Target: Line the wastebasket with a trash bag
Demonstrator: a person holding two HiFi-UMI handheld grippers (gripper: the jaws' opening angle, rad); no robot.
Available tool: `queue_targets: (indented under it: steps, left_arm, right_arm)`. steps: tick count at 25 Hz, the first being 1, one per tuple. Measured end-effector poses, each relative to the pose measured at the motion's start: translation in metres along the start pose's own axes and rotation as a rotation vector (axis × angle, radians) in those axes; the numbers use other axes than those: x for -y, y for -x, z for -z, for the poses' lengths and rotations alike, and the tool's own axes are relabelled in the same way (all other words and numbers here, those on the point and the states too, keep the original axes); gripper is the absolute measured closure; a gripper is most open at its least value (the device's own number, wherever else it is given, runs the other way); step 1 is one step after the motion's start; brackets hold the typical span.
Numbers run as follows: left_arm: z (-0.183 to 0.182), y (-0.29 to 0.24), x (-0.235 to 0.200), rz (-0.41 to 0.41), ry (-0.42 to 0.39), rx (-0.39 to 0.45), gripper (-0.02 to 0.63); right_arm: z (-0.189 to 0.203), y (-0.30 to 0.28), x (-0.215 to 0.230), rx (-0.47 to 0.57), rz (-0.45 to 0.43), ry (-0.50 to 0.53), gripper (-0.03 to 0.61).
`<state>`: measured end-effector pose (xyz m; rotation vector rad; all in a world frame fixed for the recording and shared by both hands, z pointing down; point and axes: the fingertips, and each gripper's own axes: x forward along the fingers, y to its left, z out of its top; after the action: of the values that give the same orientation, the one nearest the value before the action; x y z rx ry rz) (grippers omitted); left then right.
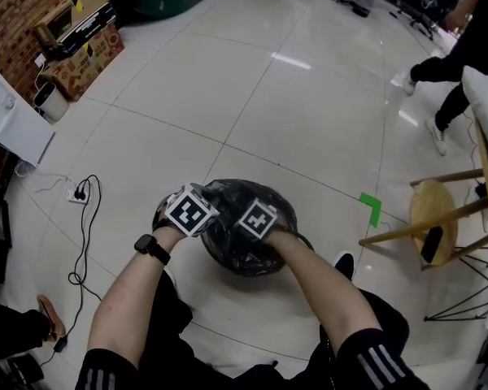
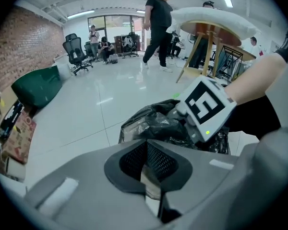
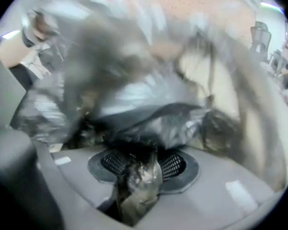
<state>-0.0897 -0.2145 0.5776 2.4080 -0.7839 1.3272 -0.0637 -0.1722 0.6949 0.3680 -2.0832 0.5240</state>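
Note:
The wastebasket (image 1: 246, 260) stands on the tiled floor between my knees, with a black trash bag (image 1: 240, 210) draped over its top. My left gripper (image 1: 189, 211) is at the bag's left edge, my right gripper (image 1: 258, 219) over its middle; the marker cubes hide the fingertips. In the left gripper view the left gripper (image 2: 146, 145) is shut, with a thin sliver of film pinched between the pads, and the crumpled bag (image 2: 153, 123) lies just beyond. In the blurred right gripper view the right gripper (image 3: 143, 152) stands open, with a wad of bag (image 3: 139, 181) lying loose between the pads.
A wooden stool (image 1: 439, 210) stands to the right, with a green tape mark (image 1: 371, 208) on the floor beside it. A power strip with a black cable (image 1: 80, 193) lies at the left. A person (image 1: 464, 47) walks at the far right. Cardboard boxes (image 1: 81, 47) line the brick wall.

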Motion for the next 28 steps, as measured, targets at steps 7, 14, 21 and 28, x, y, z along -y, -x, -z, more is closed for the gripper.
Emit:
queue_targets:
  steps: [7,14,21,28]
  left_arm:
    - [-0.008,0.017,-0.015,-0.040,0.037,0.050,0.611]
    - [0.011,0.011,-0.024,-0.024,0.096,-0.012,0.395]
    - [0.019,0.003,-0.010,0.045,0.115,-0.025,0.611]
    - [0.000,0.013,-0.019,-0.025,0.053,0.017,0.611]
  right_arm:
    - [0.002,0.046,-0.008,-0.017,0.040,-0.013,0.394]
    - [-0.022,0.089,-0.043,0.045,0.014,0.077,0.407]
    - [-0.024,0.037,-0.034,0.008,0.035,0.118,0.472]
    - [-0.006,-0.039,0.004,-0.085,0.096,0.064,0.523]
